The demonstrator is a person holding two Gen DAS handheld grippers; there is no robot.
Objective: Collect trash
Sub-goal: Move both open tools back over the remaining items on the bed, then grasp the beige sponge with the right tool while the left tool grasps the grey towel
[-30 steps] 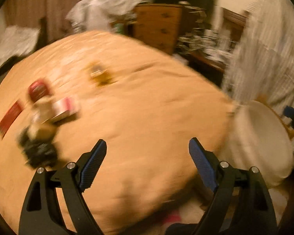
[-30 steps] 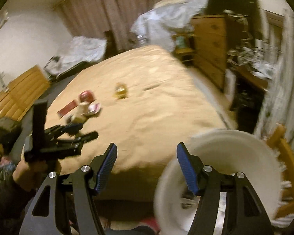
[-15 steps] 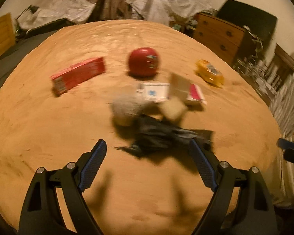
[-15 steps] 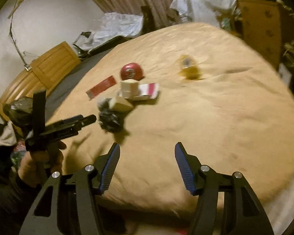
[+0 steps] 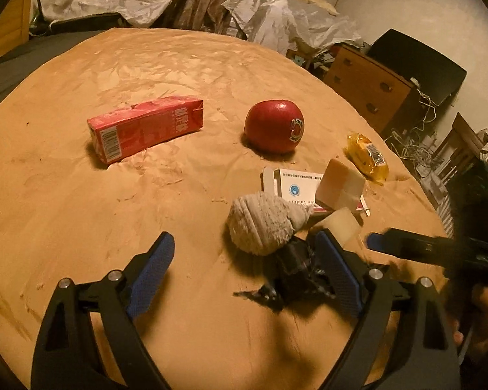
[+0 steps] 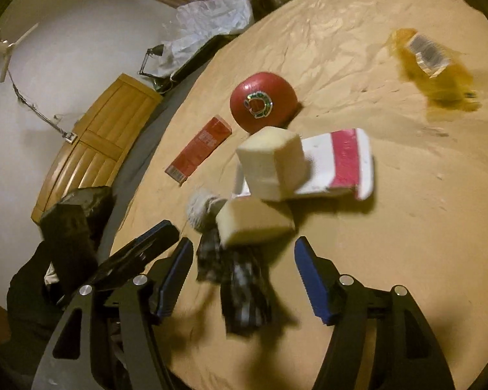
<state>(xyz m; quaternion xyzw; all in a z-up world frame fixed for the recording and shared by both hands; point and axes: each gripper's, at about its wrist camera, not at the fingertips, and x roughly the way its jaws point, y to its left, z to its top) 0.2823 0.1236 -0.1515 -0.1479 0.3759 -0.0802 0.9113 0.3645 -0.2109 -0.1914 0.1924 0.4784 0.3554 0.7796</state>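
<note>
A bed [image 5: 81, 211] under a tan cover fills both wrist views, its top strewn with litter. Beyond it, at twelve o'clock in the left view, crumpled plastic sheeting [image 5: 286, 16] hangs over furniture, and a wooden chest of drawers [image 5: 371, 87] stands at two o'clock. On the cover a red carton [image 5: 146, 128] lies on its side at ten o'clock from the pile, with a red apple [image 5: 275, 126] at twelve and a yellow wrapper [image 5: 367, 157] at two. The pile itself holds a flat white box with a red band [image 6: 338, 164], two pale foam blocks [image 6: 273, 165], one resting on that box and the other just in front, a grey sock ball [image 5: 260, 224] and, nearest the cameras, a crumpled black wrapper [image 5: 296, 269]. The left gripper [image 5: 244, 279] hovers with its jaws wide apart and nothing between the pads; the black wrapper lies just behind its right finger, and the sock ball sits at twelve o'clock from the gap. The right gripper [image 6: 242, 281], its jaws having just been opening, stands apart as well, with the black wrapper [image 6: 240, 279] lying in the gap, though blur hides whether either pad touches it. The lower foam block sits at twelve o'clock, just past its fingertips. The left gripper's tips show at nine o'clock beside it.
</note>
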